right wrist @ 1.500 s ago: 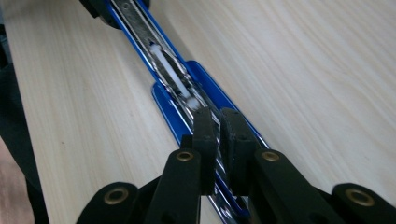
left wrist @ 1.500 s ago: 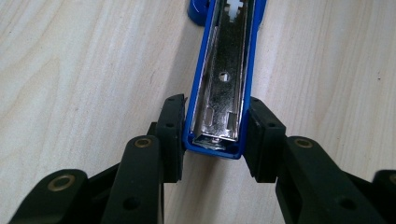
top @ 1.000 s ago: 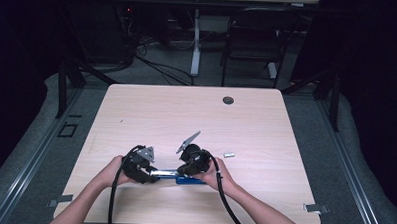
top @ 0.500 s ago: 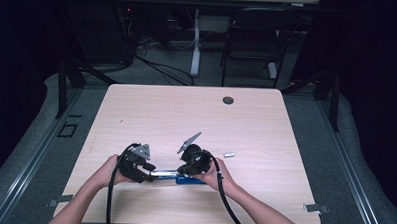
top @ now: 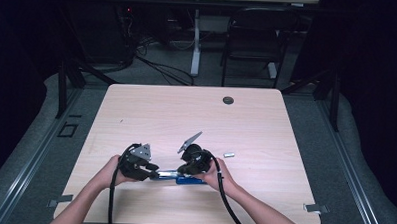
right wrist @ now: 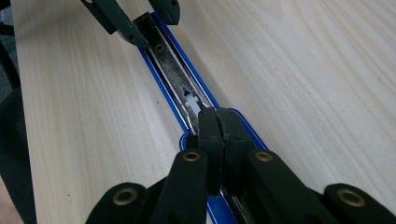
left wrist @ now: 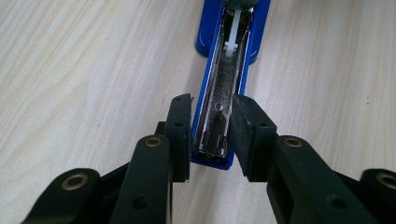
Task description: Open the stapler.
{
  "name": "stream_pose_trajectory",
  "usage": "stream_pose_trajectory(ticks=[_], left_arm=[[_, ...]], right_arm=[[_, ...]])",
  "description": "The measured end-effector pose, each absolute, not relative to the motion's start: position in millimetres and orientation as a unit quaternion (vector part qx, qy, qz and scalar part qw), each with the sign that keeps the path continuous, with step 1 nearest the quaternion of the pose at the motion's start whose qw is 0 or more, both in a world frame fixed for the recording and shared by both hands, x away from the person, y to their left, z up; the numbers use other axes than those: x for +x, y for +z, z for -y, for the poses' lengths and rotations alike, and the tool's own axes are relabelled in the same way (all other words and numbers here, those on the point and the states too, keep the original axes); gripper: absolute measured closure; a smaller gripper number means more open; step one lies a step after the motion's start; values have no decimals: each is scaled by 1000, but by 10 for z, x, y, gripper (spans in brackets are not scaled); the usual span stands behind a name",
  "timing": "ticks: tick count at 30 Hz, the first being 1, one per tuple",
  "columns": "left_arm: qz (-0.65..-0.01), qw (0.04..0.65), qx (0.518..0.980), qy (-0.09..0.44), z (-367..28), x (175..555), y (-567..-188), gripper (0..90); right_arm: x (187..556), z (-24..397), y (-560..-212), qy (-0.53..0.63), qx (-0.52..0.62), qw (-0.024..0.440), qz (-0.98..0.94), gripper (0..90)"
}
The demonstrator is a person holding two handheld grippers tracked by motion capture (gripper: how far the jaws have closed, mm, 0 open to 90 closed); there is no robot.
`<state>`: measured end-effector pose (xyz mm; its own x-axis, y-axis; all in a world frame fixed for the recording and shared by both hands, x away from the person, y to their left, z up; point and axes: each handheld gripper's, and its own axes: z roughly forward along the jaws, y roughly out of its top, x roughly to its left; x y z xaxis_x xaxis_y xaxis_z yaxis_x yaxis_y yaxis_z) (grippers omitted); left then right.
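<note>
A blue stapler [top: 168, 177] lies opened out flat near the table's front edge, its metal staple channel [left wrist: 223, 88] facing up. My left gripper [left wrist: 212, 126] has just closed its jaws on the sides of the stapler's [left wrist: 233, 28] front end, and the pads press the blue rim. It shows at the left in the high view as my left gripper [top: 153, 173]. My right gripper [right wrist: 218, 119] is shut, pads together, with its tips resting on the stapler [right wrist: 170, 65] just behind the white pusher [right wrist: 193, 104]. It sits right of centre as my right gripper [top: 184, 173].
A small silver strip [top: 228, 155] lies on the table [top: 266, 129] just right of my right hand. A dark round grommet [top: 228, 100] is set near the far edge. Beyond the table stand a chair [top: 254, 39] and cables on the floor.
</note>
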<state>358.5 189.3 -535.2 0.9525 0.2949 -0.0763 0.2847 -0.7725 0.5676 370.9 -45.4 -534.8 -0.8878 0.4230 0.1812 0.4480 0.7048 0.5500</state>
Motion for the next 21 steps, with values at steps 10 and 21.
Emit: stream_pose_trajectory(ticks=[10, 21], left_arm=[[-158, 306, 939, 6, -1894, 3589, -5364, 696], [-164, 314, 935, 7, -1900, 3581, -5374, 694]], right_arm=[[3761, 634, -5247, -316, -256, 15, 913, 807], [3822, 918, -5120, -300, -286, 1, 910, 509]])
